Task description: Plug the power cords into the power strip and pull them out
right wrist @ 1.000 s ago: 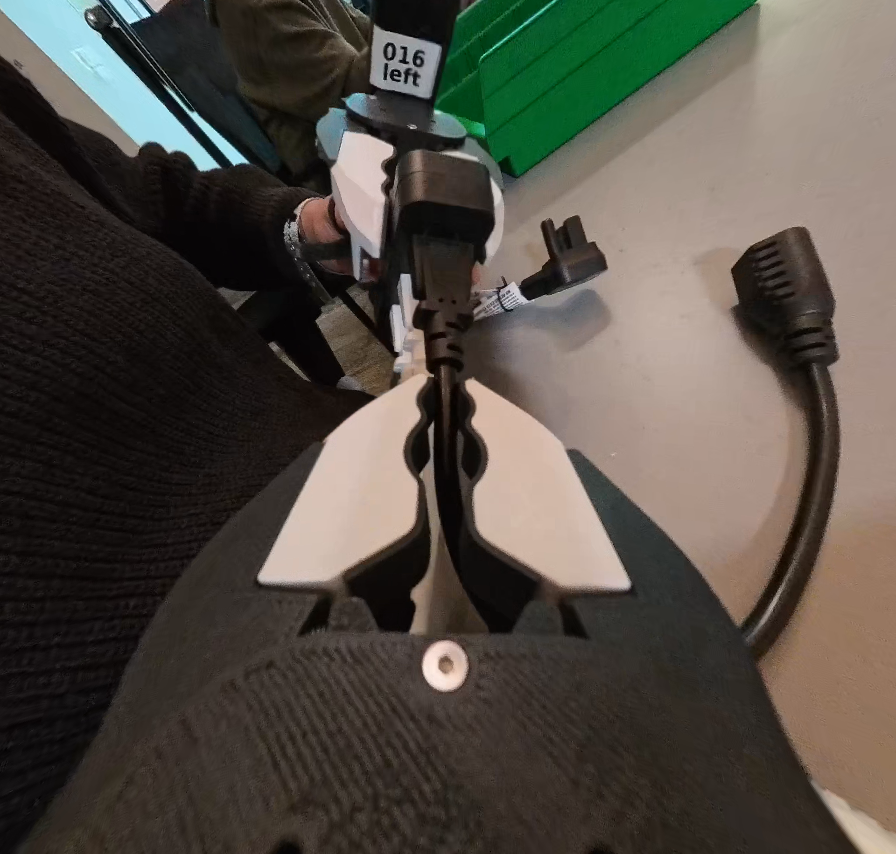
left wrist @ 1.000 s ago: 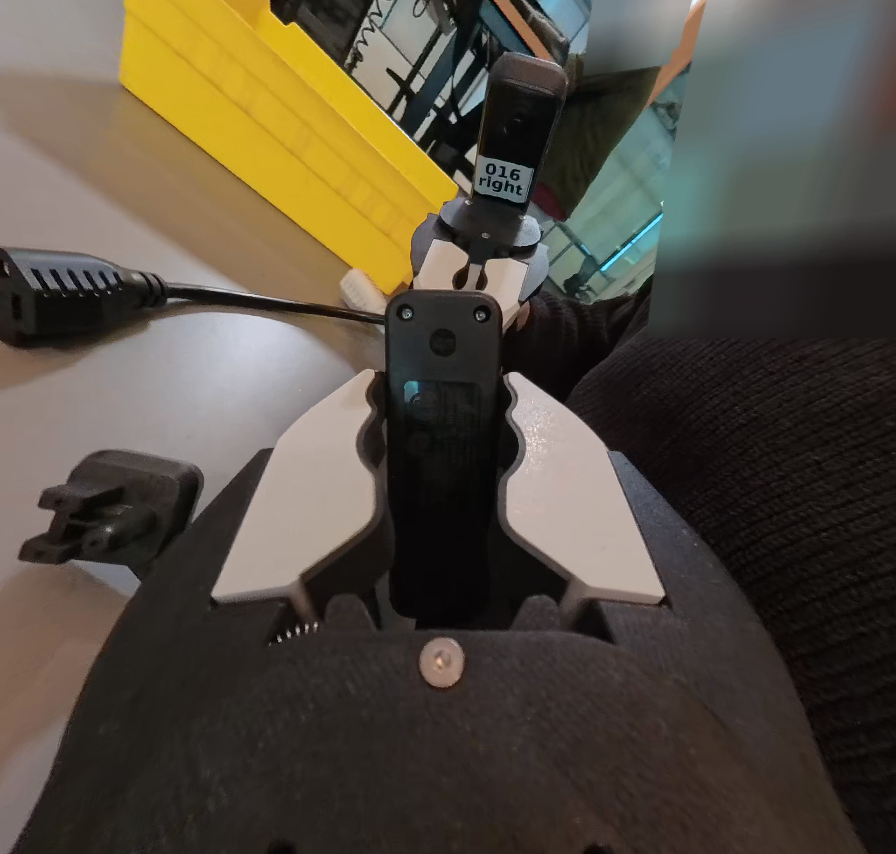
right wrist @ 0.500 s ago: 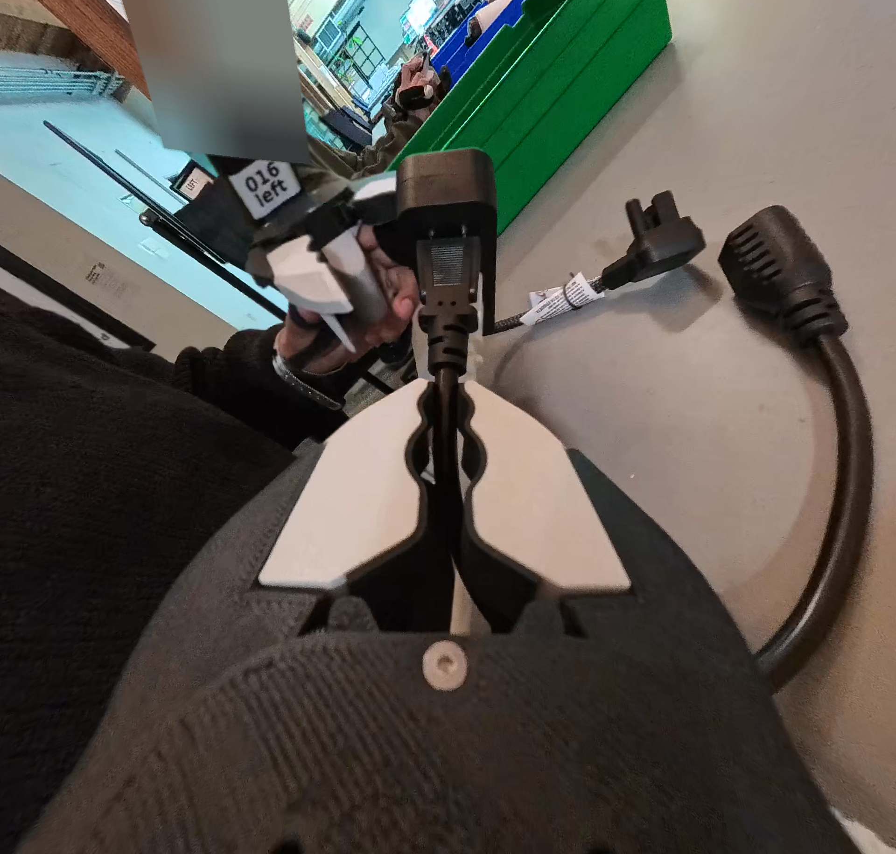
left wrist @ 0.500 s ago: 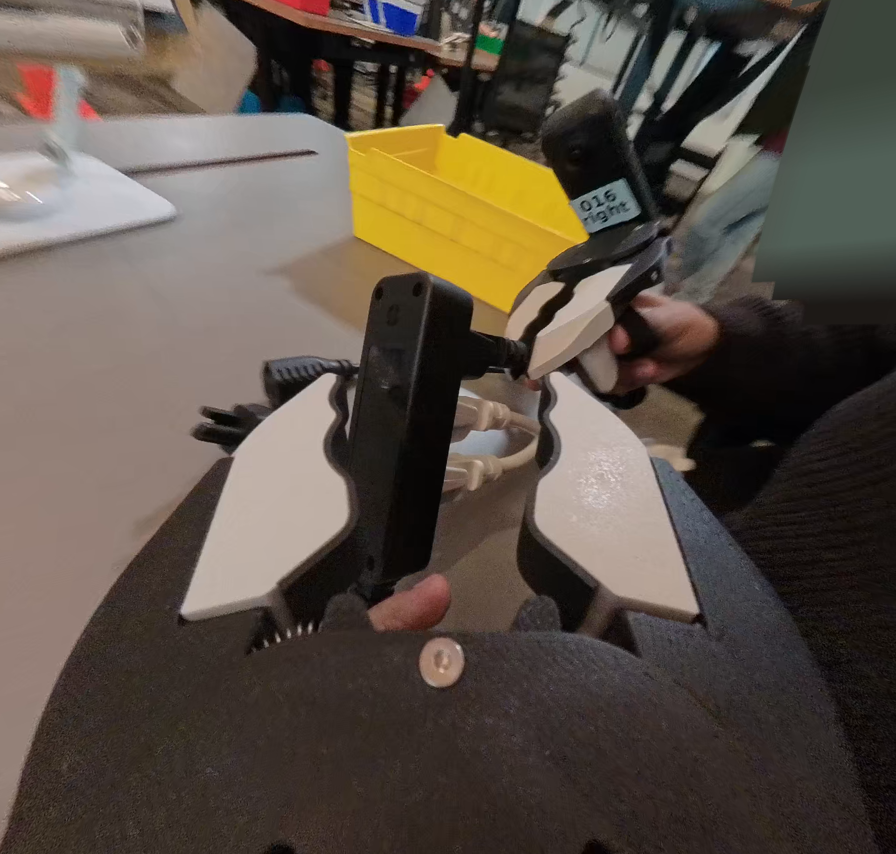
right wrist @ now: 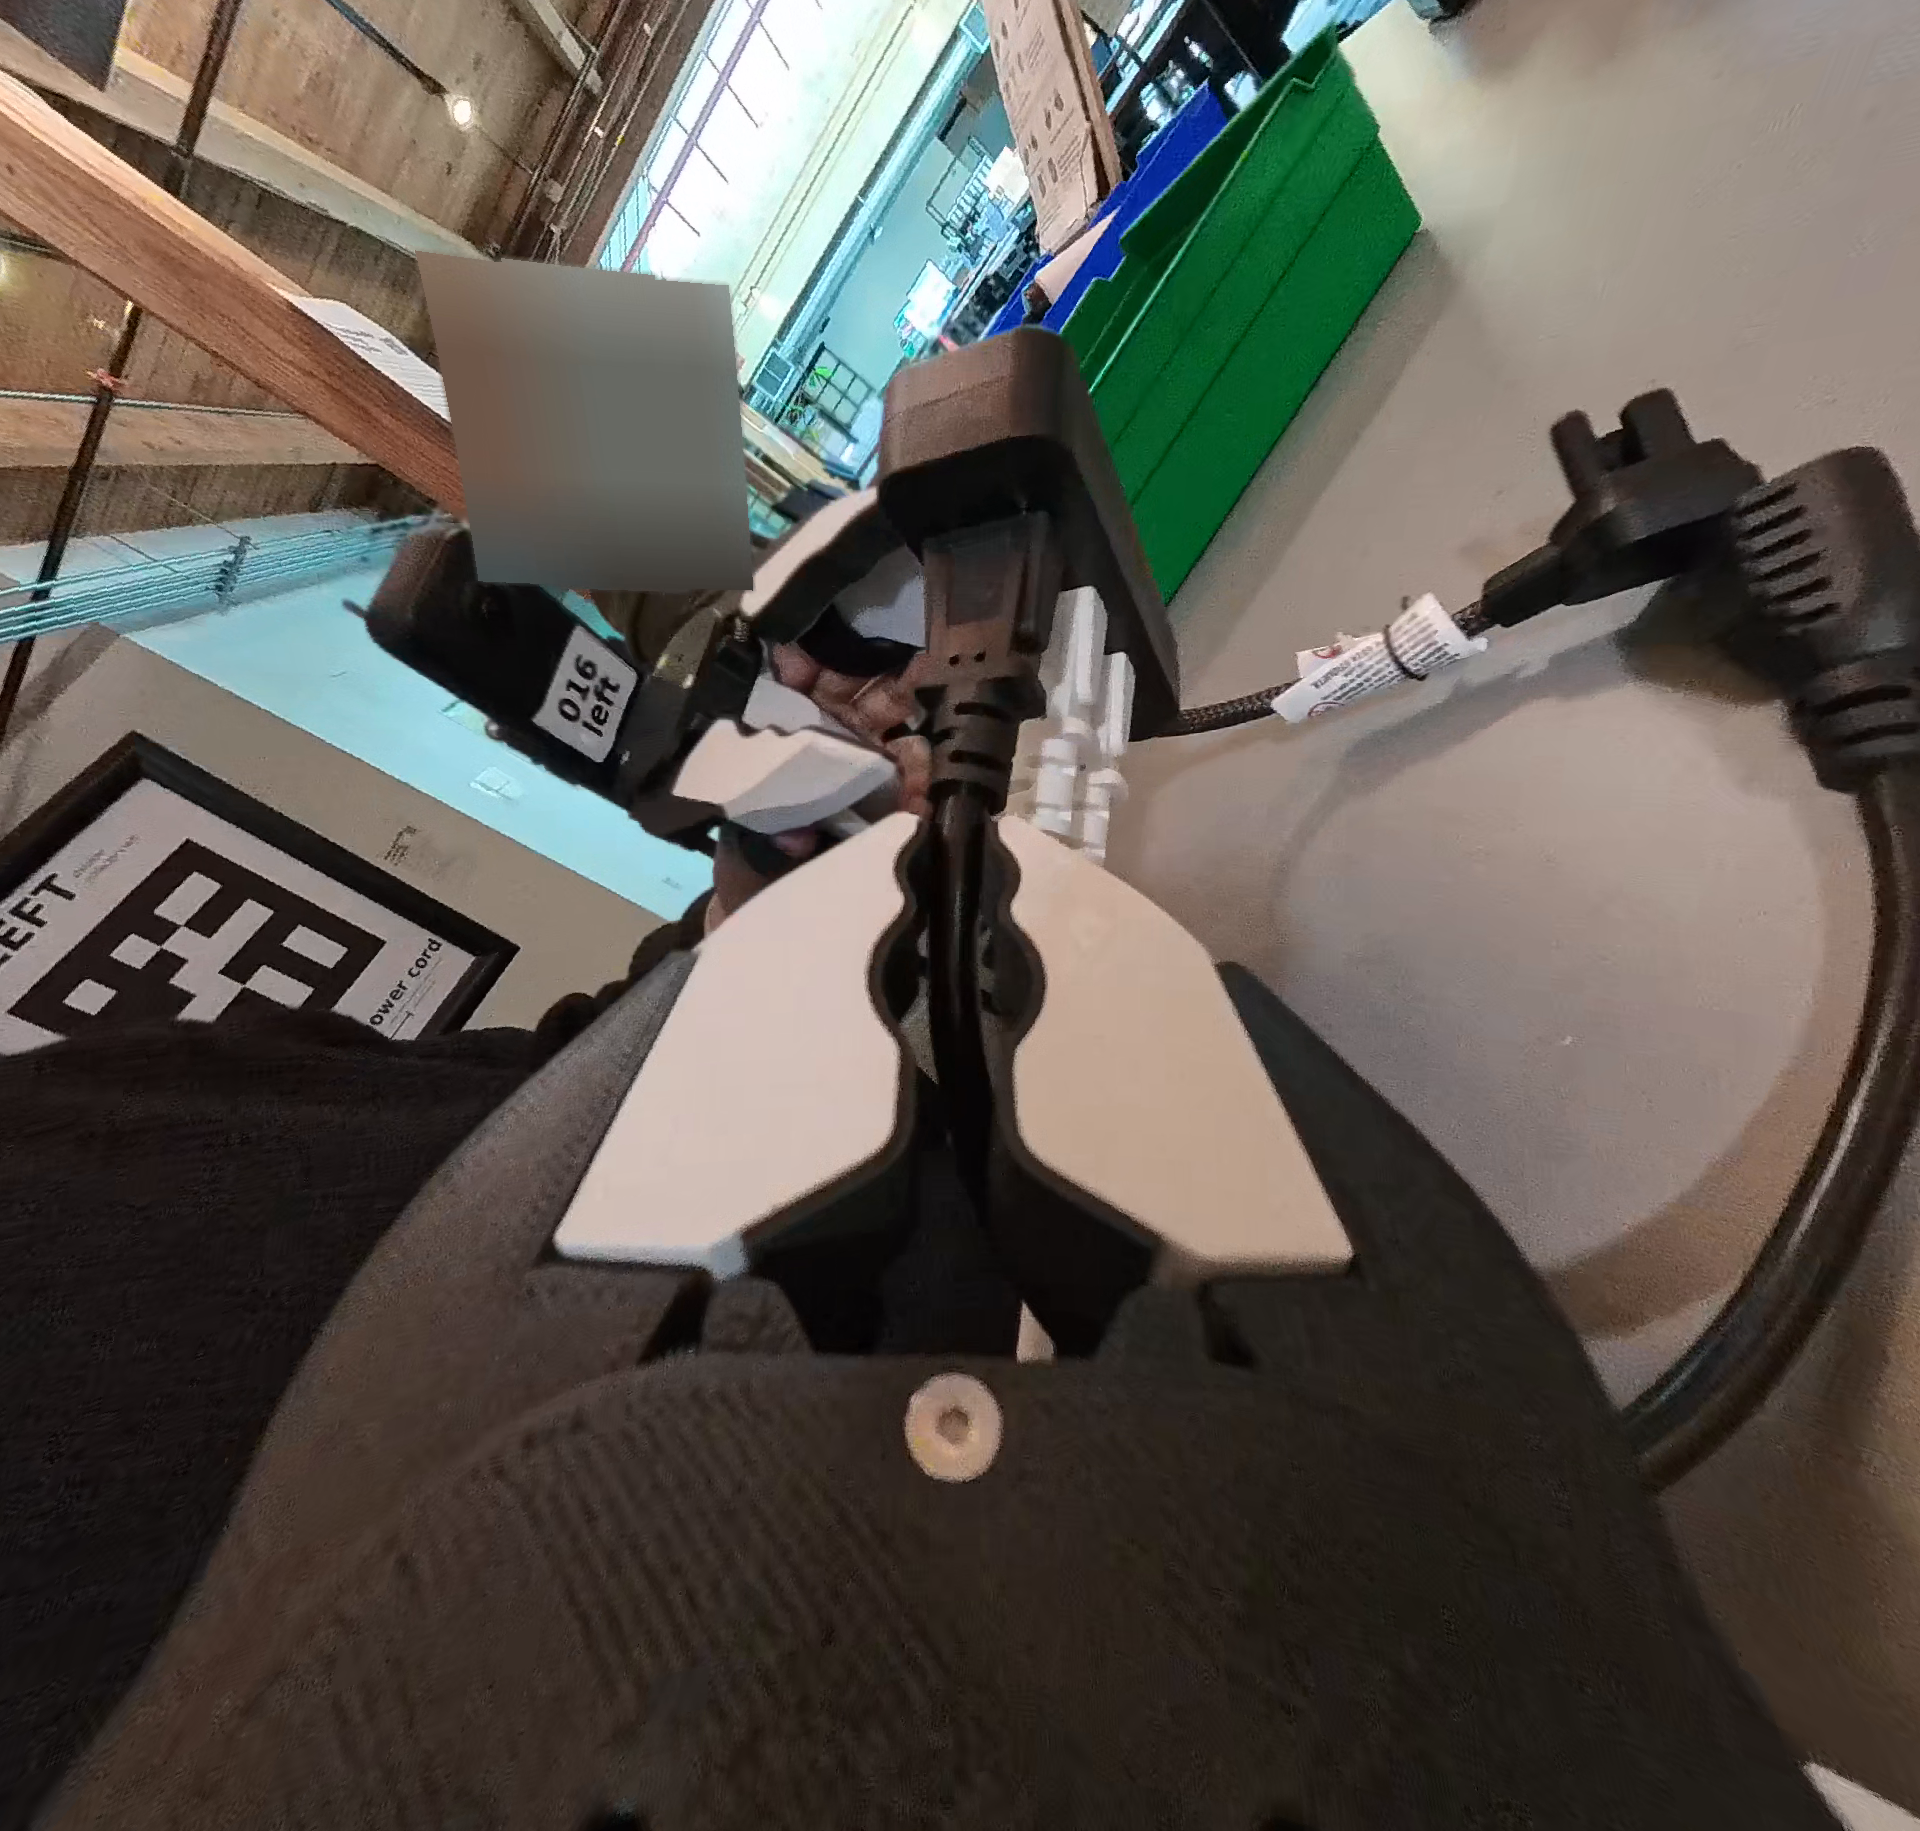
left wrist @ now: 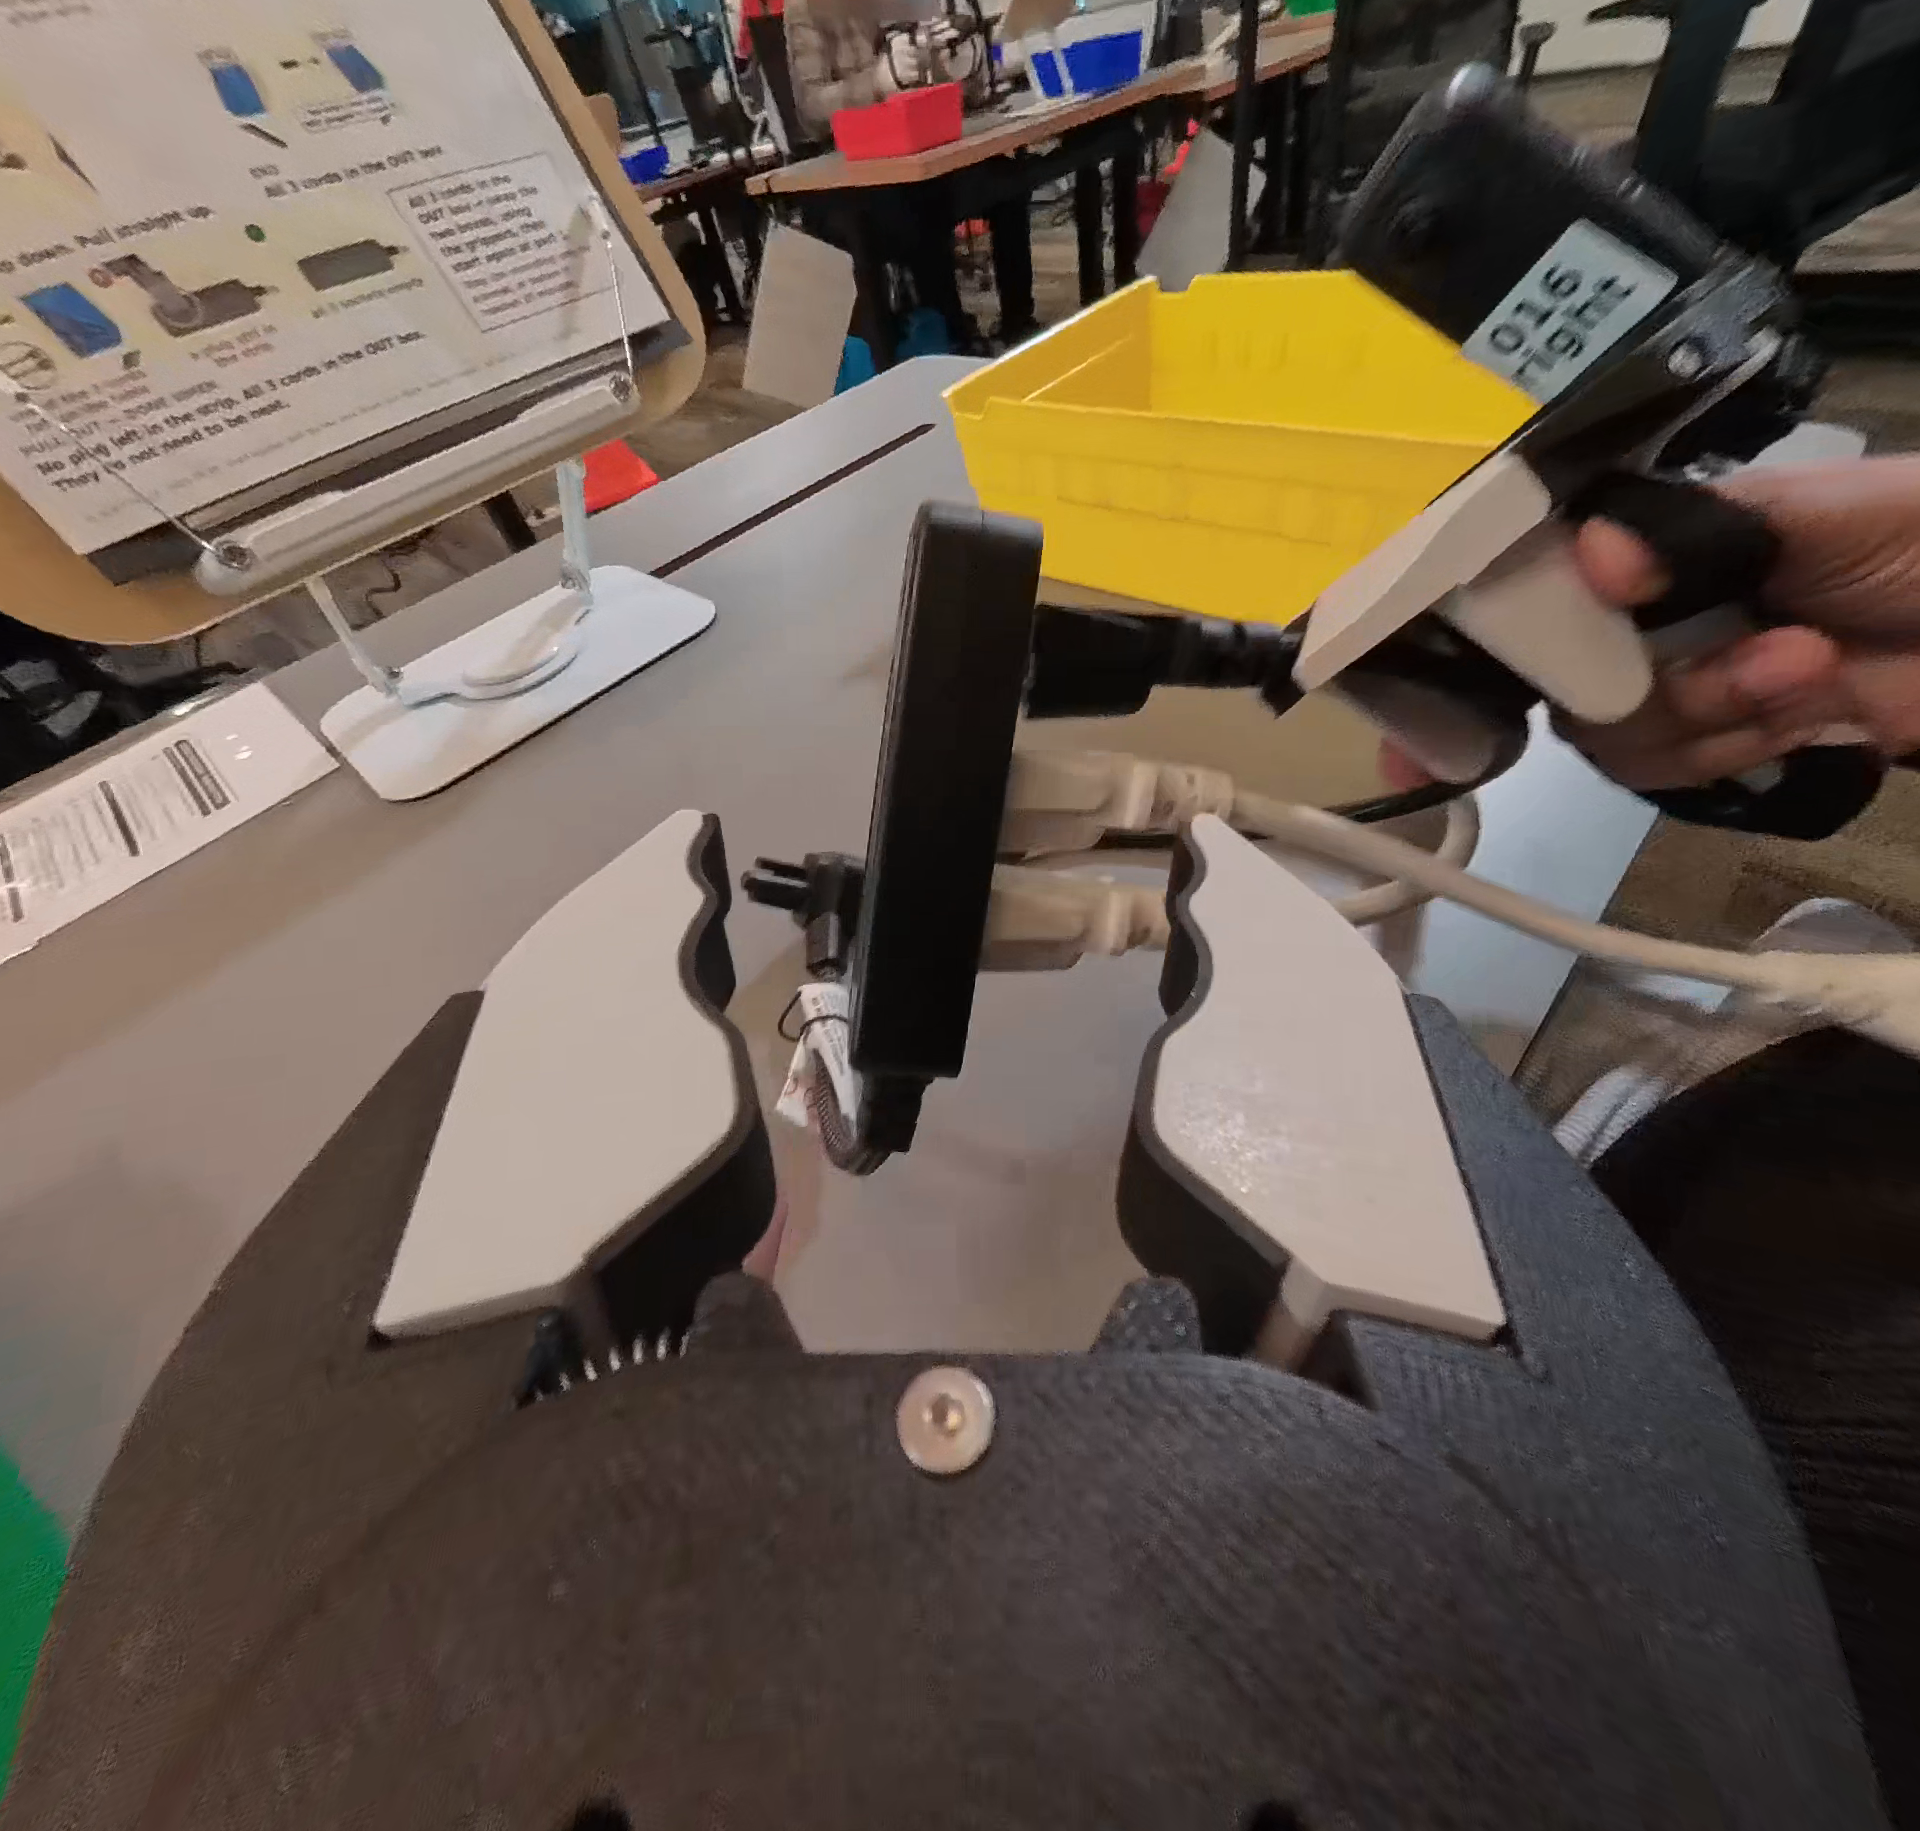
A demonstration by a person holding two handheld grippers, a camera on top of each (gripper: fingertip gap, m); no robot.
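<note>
The left gripper (left wrist: 951, 929) stands wide, its fingers clear of the black power strip (left wrist: 945, 784), which hangs upright at frame centre. The right gripper (right wrist: 956, 898) is clamped narrow on a black power cord (right wrist: 961, 950) whose plug (right wrist: 982, 607) sits in the strip's top socket, above two white plugs (left wrist: 1070, 856). At upper right sits a yellow bin (left wrist: 1226, 431).

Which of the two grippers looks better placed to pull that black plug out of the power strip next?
Right. The right gripper is shut on the black cord just behind its plug in the power strip; the left gripper is open and holds nothing.
</note>
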